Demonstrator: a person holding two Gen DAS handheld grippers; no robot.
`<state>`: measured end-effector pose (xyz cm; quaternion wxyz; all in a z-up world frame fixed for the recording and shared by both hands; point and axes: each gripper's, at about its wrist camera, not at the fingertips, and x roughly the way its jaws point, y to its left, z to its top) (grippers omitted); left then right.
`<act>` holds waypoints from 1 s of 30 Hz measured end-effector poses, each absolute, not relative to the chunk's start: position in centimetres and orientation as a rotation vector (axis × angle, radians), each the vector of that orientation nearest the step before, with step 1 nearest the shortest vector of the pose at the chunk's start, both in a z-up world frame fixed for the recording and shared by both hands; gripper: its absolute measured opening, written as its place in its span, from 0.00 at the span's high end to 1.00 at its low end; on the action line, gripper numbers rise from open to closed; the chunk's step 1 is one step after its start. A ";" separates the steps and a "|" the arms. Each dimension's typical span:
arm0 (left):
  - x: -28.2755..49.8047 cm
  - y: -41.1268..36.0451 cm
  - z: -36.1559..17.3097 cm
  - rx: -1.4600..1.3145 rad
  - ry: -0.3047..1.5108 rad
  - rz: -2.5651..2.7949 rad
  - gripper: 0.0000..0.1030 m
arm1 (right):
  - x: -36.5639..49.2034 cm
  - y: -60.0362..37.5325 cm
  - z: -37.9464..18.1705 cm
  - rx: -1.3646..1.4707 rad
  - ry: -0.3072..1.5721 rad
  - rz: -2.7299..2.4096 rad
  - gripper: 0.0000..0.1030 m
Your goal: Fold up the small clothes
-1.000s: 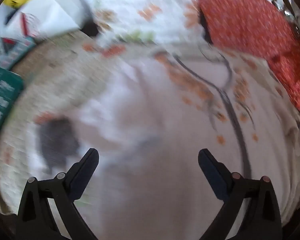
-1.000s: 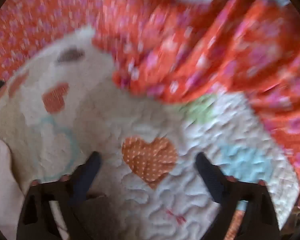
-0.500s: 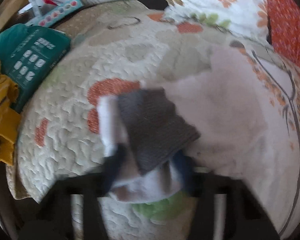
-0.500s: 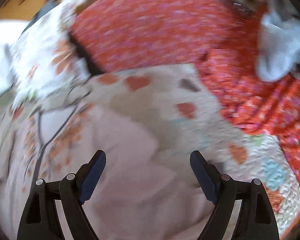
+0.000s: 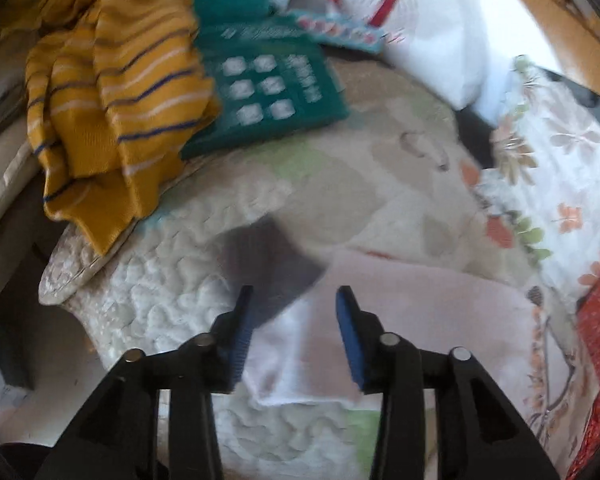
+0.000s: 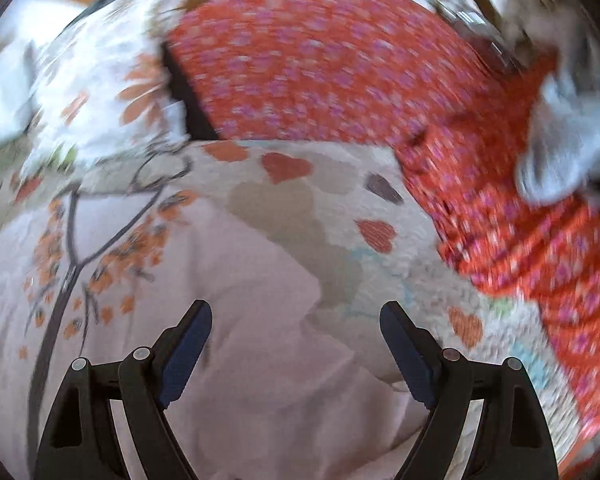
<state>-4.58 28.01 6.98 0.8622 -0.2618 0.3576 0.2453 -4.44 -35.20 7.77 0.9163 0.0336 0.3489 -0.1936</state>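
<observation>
A small white garment with a dark grey patch (image 5: pixel 268 264) lies on the quilted bedspread (image 5: pixel 168 292). My left gripper (image 5: pixel 292 300) hovers over the garment's white part (image 5: pixel 296 364), its jaws half open with cloth between them but not pinched. A pale pink cloth with a tree print (image 6: pixel 236 320) lies spread under my right gripper (image 6: pixel 296 320), which is open and empty above it; it also shows in the left wrist view (image 5: pixel 428 308).
A yellow striped garment (image 5: pixel 112 92), a green packet (image 5: pixel 268 92) and a white bag (image 5: pixel 416 36) lie at the bed's far left. An orange flowered cloth (image 6: pixel 340 68), a floral pillow (image 6: pixel 100 88) and a grey-white cloth (image 6: pixel 564 148) lie beyond the right gripper.
My left gripper swung left from the pink cloth to the grey-and-white garment and its jaws narrowed. My right gripper swung left from the orange cloth to above the pink cloth.
</observation>
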 end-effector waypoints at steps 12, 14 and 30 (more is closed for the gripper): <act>-2.3 12.7 8.8 -0.222 0.755 0.105 0.43 | -10.7 -46.3 4.1 0.454 0.831 -0.514 0.13; -2.4 10.8 8.6 -0.193 0.770 0.055 0.43 | -11.3 -46.8 3.4 0.446 0.862 -0.561 0.13; -2.3 7.4 6.2 -0.135 0.839 0.008 0.41 | -18.7 -50.7 9.9 0.334 0.634 -1.132 0.82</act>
